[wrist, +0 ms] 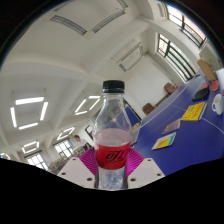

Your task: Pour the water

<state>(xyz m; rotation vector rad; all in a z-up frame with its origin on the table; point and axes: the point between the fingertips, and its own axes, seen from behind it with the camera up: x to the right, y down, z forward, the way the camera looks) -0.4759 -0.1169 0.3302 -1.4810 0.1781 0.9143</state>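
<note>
Clear plastic bottle (113,140), black-capped with a red label, clamped upright between the pink pads (88,158) of the gripper (113,168). Raised high against the ceiling, well clear of the blue table's edge (170,125). Cap on, so probably carried, not yet pouring.

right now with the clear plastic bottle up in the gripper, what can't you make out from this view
1. Gripper view: the base of the clear plastic bottle with red label and black cap is hidden between the pink finger pads.
2. Any cup or vessel to pour into: none shows; the gripper is tilted towards the ceiling.
3. The yellow cards on the blue table: print too small to read.
4. Label text: too small.
</note>
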